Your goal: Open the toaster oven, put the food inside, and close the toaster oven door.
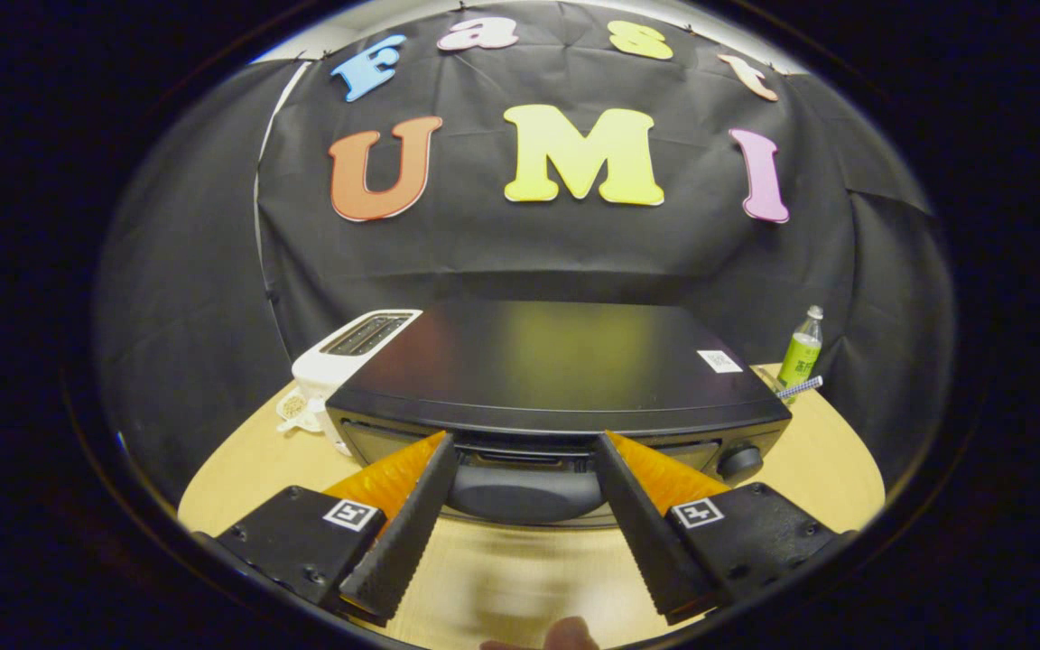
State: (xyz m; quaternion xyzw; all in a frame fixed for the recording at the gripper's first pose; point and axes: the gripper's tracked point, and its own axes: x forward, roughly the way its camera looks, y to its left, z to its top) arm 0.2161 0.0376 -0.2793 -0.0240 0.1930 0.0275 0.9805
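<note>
Reaching for handle at lower centre of oven; gripper spread open, straddling it; should close squarely before pulling.

We see the toaster oven blocking straight ahead of the spread fingers. A white toaster crowds its left; a green bottle stands right. Bare table lies between the fingers.

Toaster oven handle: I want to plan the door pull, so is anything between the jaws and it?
Nothing visible. The gripper is open, one finger on each side of the toaster oven door's handle, which sits in the gap just ahead.
</note>
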